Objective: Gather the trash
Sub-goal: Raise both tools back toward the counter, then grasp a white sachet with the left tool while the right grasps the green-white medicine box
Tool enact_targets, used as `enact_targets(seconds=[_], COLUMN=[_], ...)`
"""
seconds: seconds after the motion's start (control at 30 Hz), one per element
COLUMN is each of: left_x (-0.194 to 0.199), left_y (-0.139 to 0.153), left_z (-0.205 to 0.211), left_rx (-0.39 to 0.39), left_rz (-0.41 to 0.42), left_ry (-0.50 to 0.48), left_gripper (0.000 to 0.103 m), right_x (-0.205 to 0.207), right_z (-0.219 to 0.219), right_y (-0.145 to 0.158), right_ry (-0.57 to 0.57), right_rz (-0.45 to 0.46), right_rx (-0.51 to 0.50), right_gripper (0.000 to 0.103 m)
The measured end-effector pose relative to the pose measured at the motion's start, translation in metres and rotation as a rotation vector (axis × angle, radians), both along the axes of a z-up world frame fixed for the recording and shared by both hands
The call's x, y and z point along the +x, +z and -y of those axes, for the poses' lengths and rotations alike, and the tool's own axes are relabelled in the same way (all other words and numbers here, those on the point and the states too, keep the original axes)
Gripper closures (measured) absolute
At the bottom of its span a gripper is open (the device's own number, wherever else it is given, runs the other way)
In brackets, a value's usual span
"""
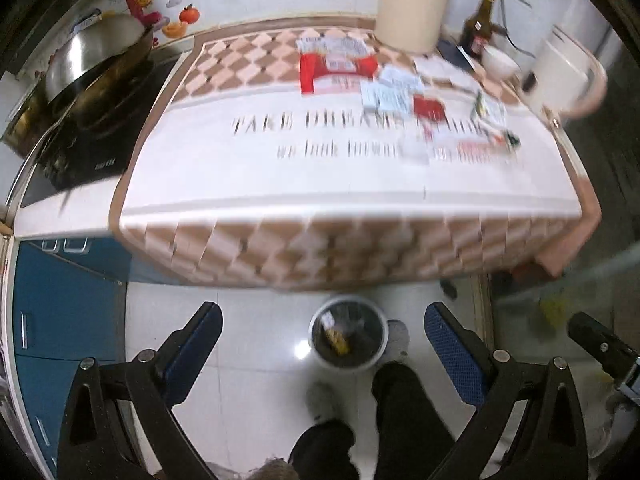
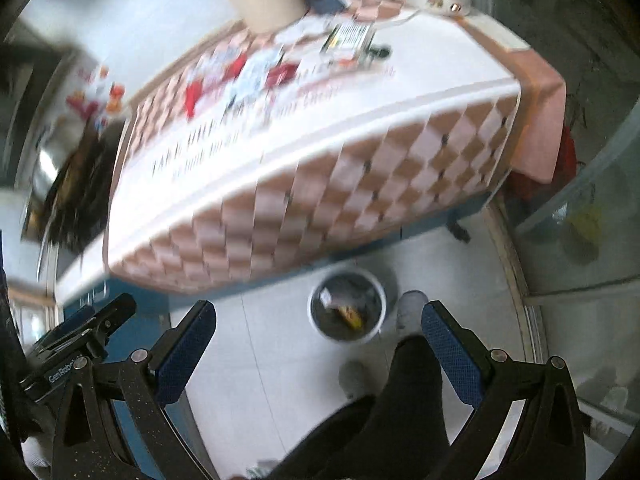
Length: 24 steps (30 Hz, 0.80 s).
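Several wrappers and paper scraps lie scattered on the clothed table: a big red-and-white packet (image 1: 338,68), small white papers (image 1: 390,94) and a small red packet (image 1: 429,107), seen again as blurred litter (image 2: 256,70) in the right wrist view. A small round white bin (image 1: 349,334) (image 2: 347,306) stands on the floor below the table edge, with a yellow wrapper inside. My left gripper (image 1: 323,320) hovers open above the bin, nothing between its blue pads. My right gripper (image 2: 319,318) is open and empty too, above the floor by the bin.
A checked tablecloth (image 1: 340,184) hangs over the front edge. A wok (image 1: 96,64) sits on a stove at the left. A cream utensil holder (image 1: 412,8), dark bottle (image 1: 480,20), bowl (image 1: 500,62) and white kettle (image 1: 560,76) stand at the back right. A person's legs (image 1: 404,408) and shoes are near the bin.
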<state>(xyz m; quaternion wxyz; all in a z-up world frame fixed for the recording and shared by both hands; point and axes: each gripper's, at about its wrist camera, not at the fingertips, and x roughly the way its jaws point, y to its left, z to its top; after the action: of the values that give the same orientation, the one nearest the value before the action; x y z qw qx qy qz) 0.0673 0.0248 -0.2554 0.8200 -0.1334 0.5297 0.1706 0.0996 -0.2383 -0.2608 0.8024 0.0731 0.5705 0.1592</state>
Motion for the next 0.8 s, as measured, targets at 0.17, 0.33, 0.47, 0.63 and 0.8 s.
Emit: enact_targets(seconds=[0.17,0.33,0.47,0.63,0.8], left_x=[0.090,0.186,0.252,0.310,0.323], left_y=[-0.002,-0.017,-0.049,-0.095,-0.100], left_z=[-0.023,-0.039,-0.056,-0.069,-0.061], left_rx=[-0.027,0.000,-0.068,-0.174,-0.092], left_rz=[-0.036,-0.089,-0.143,-0.183,-0.187], left_ry=[0.094,0.152,0.176,0.162,0.130], left_gripper=[0.000,0.000,0.001,0.027,0.099], right_x=[0.105,0.229,0.318,0.400,0.422], right_z=[0.013,0.007,-0.011,-0.047,-0.080], right_y=[0.004,-0.002,-0.023,-0.060,-0.091], right_ry=[-0.072,-0.108,-0.102,-0.059,0.004], right_rz=[-0.012,-0.033,-0.049,-0.101,-0.145], right_rx=[0.037,0.029,-0.003,-0.024,-0.069], right_gripper=[0.000,0.000,0.000,0.000,0.014])
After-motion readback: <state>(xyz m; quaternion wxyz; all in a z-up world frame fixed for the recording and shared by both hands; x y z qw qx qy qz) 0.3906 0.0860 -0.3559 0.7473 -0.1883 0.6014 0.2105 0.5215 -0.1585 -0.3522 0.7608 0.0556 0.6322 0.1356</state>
